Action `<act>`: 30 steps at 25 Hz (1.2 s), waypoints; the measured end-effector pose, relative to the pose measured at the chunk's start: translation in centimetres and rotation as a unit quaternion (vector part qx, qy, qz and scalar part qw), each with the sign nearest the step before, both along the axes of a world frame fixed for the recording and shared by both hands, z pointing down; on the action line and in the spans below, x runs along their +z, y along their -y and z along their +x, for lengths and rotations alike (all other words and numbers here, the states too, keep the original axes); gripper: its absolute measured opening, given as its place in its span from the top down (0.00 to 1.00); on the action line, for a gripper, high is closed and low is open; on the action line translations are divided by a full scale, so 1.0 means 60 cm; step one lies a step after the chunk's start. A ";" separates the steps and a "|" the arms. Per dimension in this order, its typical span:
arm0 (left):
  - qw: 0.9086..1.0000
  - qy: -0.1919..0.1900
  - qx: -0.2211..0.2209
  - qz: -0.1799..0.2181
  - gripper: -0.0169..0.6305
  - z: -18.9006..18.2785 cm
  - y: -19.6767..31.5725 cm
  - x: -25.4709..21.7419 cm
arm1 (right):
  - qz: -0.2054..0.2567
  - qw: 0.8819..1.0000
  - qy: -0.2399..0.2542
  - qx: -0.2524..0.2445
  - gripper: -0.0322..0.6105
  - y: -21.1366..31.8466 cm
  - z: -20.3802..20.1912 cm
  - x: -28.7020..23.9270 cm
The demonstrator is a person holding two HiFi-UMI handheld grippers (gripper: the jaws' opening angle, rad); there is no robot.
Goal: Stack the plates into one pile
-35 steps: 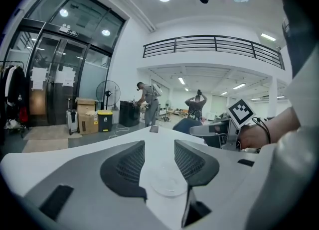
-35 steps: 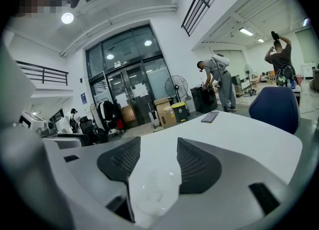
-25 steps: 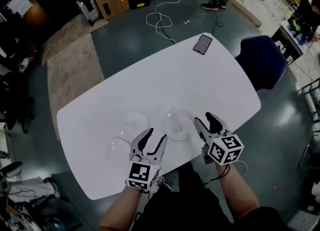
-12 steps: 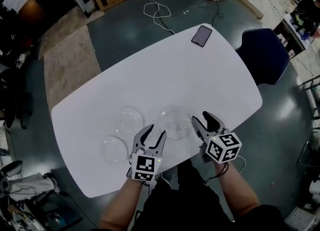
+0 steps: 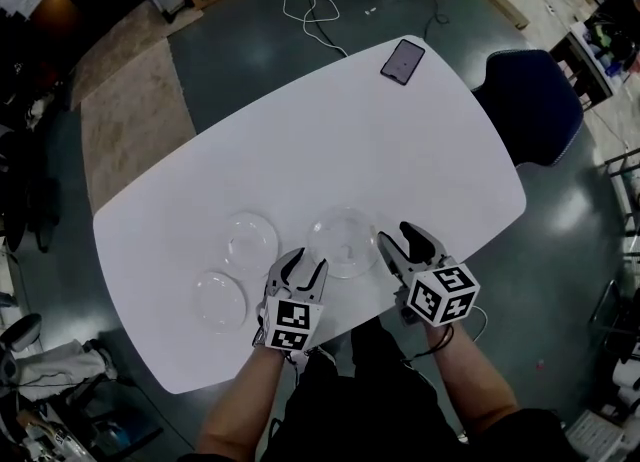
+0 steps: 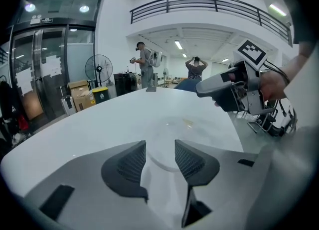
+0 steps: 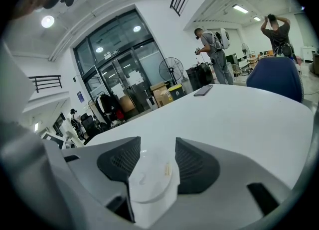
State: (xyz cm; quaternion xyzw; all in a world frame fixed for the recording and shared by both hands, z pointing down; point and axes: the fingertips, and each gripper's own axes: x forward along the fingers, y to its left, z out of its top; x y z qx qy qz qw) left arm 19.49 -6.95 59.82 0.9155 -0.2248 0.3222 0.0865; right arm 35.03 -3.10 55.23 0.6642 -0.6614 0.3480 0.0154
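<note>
Starting at your right claw [image 7: 157, 144]: its two dark ribbed jaws stand apart. The near edge of the large clear round plate [image 7: 149, 176] lies between them, and neither jaw pinches it. Your left claw [image 6: 159, 149] is spread as well and clamps nothing. From its own view that same plate lies flat on the bench just past its tips. Your right claw shows above and to the right there, marker cube on top.

Seen from your head, both claws hover over the near edge of the white rounded bench [image 5: 420, 150]. The left one points at the large plate's near-left rim and the right one sits at its right rim. To the left lie two smaller clear round plates. The far small plate [image 5: 250, 240] sits just beside the large one without touching it. The near small plate [image 5: 220, 300] lies closer to you and further left, near your left claw. All three rest separately on the bench, none on top of another.

Further out, a dark smartphone [image 5: 402, 60] lies near the bench's far edge, well apart from the plates. A blue chair [image 5: 530, 105] stands at the bench's right end. On the dark floor beyond are a brown rug [image 5: 130, 120] and a looped white cable [image 5: 315, 0].
</note>
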 end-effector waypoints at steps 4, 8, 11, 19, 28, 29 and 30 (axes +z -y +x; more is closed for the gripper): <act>1.000 0.009 0.001 -0.001 0.67 0.000 0.004 0.018 | -0.009 1.000 0.004 -0.002 0.59 0.001 -0.002 0.016; 1.000 0.029 0.001 -0.009 0.67 0.001 0.004 0.037 | -0.015 1.000 0.007 -0.001 0.59 0.004 0.000 0.026; 0.999 0.042 0.003 -0.008 0.67 0.002 0.005 0.047 | -0.017 1.000 0.008 0.000 0.59 0.007 0.001 0.029; 0.999 0.050 0.001 0.003 0.68 0.004 0.015 0.052 | -0.030 0.999 0.012 0.001 0.59 0.010 0.001 0.048; 0.999 0.050 -0.009 0.002 0.70 0.006 0.023 0.051 | -0.056 0.997 0.049 0.011 0.59 0.006 0.002 0.077; 0.999 0.049 -0.009 0.002 0.70 0.005 0.023 0.050 | -0.059 0.997 0.056 0.011 0.59 0.005 0.000 0.081; 0.999 0.048 -0.009 0.002 0.70 0.005 0.023 0.050 | -0.062 0.996 0.062 0.010 0.59 0.004 -0.002 0.086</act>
